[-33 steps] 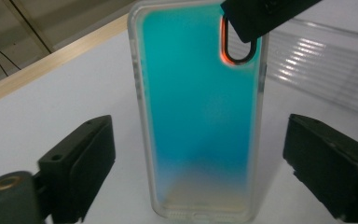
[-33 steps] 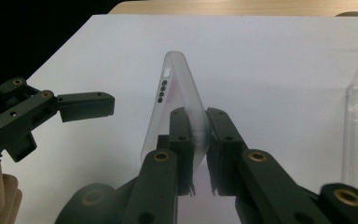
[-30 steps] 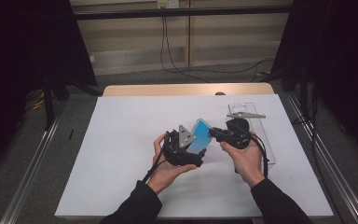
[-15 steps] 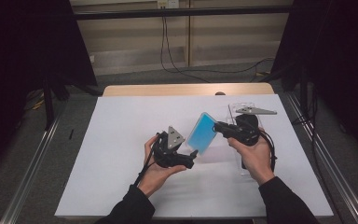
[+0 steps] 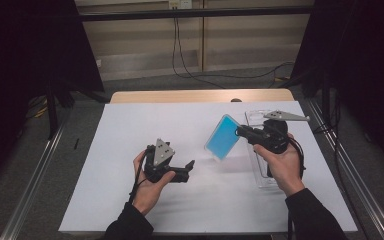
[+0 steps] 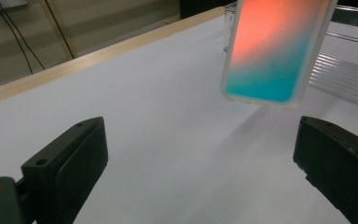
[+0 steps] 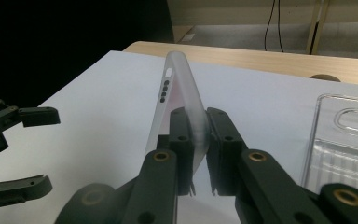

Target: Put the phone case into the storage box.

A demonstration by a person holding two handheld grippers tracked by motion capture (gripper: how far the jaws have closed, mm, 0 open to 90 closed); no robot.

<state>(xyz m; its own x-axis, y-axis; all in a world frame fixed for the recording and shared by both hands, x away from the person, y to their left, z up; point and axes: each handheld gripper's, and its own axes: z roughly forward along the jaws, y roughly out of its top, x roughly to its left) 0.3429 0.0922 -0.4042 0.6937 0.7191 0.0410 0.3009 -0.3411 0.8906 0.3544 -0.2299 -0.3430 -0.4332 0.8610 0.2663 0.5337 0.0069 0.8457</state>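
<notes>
Right gripper [image 5: 240, 132] is clamped on a phone case [image 5: 222, 137], held up in the air over the right-centre of the table, tilted w/ its upper end toward the far side. In the right gripper view the case [image 7: 182, 98] is seen edge-on: thin, frosted translucent rim, rounded corner, a row of small punched holes plus one oval cutout along the edge. Both black jaws press flat against its two faces near the lower end. From the left gripper view the case face [image 6: 275, 46] is glossy w/ a gradient, coral-orange at top fading to teal at bottom, milky soft-looking border, rounded corners; it hangs above the surface and casts a soft shadow. In the high view it reads plain bright blue.

Left gripper [image 5: 187, 170] is spread wide, nothing between the jaws, held low over the table's centre-left, apart from the case. Jaws are matte black blocks, squared, w/ small screw holes; grey three-cornered plate on top.

Table cover [image 5: 130, 150] is a smooth white sheet, matte, over a light wooden tabletop [image 5: 200, 95] showing along the far edge. A clear plastic blister tray [image 5: 262, 172], ribbed and moulded w/ a rounded recess, lies flat by the right hand [image 5: 282, 167], at the sheet's right side. Left hand [image 5: 147, 187] grips its tool from below. Dark sleeves on both forearms.
</notes>
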